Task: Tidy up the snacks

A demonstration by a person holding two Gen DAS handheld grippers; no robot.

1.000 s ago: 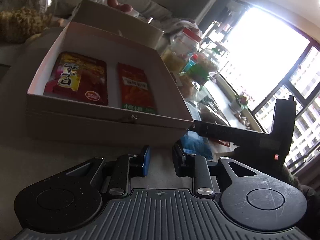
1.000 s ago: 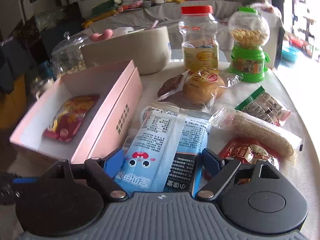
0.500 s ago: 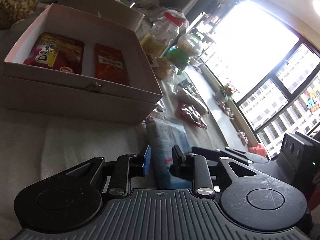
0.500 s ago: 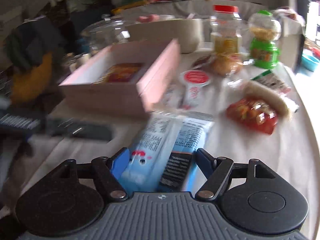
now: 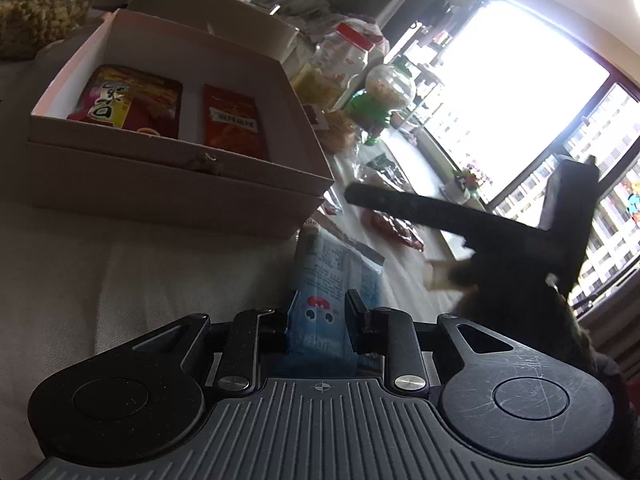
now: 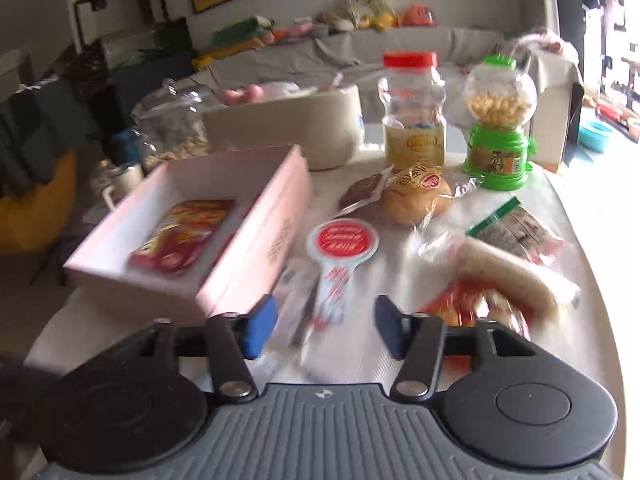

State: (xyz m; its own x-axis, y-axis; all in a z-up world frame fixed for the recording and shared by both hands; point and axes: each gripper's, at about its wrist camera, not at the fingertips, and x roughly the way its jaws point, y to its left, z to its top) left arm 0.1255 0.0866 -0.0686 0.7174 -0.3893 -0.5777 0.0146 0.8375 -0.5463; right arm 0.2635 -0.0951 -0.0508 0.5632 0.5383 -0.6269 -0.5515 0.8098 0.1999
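My left gripper is shut on a blue snack packet with a cartoon face, near the front corner of the pink box. The box holds a red-and-yellow packet and a red packet. The right gripper's dark body crosses the left wrist view. My right gripper is open and empty above a white packet with a round red label. The box lies to its left.
Loose snacks lie on the white cloth: a wrapped bun, a long beige bar, a red packet, a green-edged packet. A red-lidded jar, a green candy dispenser and a beige tub stand behind.
The blue packet passed from my right gripper to my left, which shut on it. My right gripper opened and moved back toward the loose snacks.
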